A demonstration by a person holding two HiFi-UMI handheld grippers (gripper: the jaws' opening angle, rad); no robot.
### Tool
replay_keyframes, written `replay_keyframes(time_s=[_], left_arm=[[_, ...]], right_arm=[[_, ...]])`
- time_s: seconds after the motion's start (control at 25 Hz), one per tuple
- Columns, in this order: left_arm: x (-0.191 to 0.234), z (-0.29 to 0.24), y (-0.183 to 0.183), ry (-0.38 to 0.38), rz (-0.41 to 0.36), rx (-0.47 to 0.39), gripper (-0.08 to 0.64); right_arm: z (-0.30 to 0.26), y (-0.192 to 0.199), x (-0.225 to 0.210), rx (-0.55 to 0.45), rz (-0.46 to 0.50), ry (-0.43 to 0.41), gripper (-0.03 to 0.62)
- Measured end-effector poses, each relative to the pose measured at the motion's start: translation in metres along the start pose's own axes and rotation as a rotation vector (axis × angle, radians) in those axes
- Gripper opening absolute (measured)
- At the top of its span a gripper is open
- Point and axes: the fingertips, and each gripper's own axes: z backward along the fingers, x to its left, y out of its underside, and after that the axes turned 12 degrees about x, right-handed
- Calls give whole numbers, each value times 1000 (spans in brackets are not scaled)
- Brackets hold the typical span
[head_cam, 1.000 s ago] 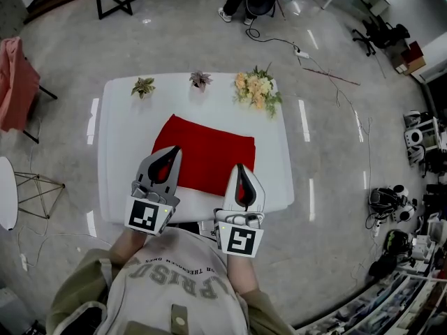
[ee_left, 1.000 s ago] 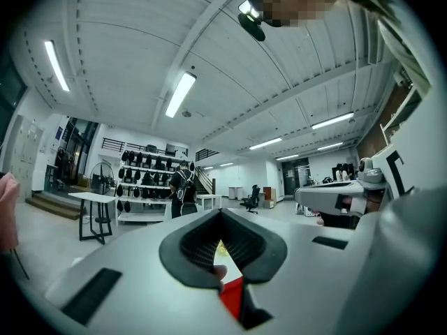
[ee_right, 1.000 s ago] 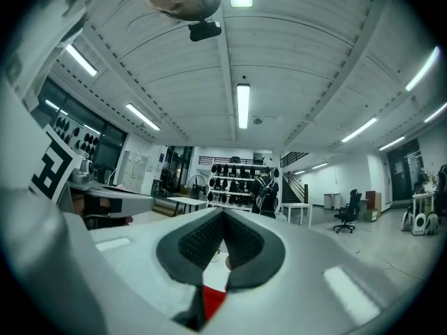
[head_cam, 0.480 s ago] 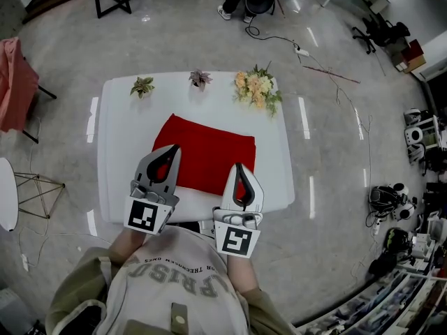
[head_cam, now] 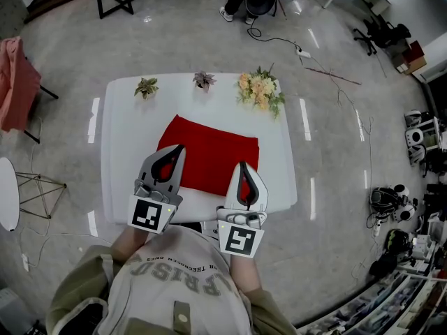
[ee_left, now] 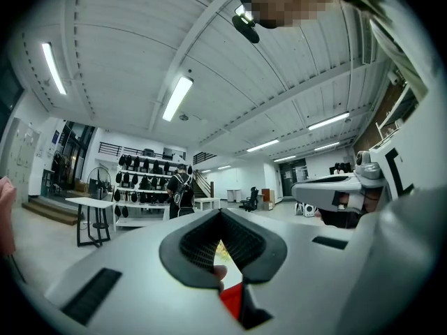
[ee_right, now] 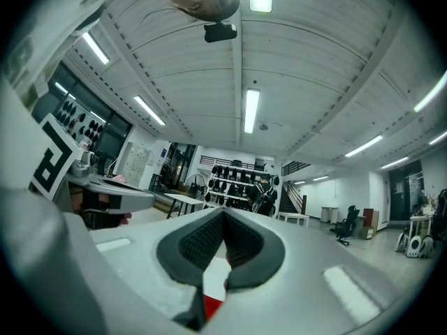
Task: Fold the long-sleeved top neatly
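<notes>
The red long-sleeved fabric top (head_cam: 213, 149) lies folded mid-way across the white rectangular table (head_cam: 126, 131), and since the left gripper (head_cam: 179, 151) and right gripper (head_cam: 242, 167) hover above its near edge pressed together and empty, a careless dip would likely rumple the fold.

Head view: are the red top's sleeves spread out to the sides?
No, the red top lies on the white table as a compact rectangle with no sleeve sticking out.
</notes>
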Motion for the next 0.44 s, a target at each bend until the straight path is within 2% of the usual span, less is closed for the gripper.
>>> replay_keyframes(time_s=[0.44], left_arm=[[10,6,-3,-5,12,-4,12]], right_arm=[[-1,-6,11,-4,13,5,0]])
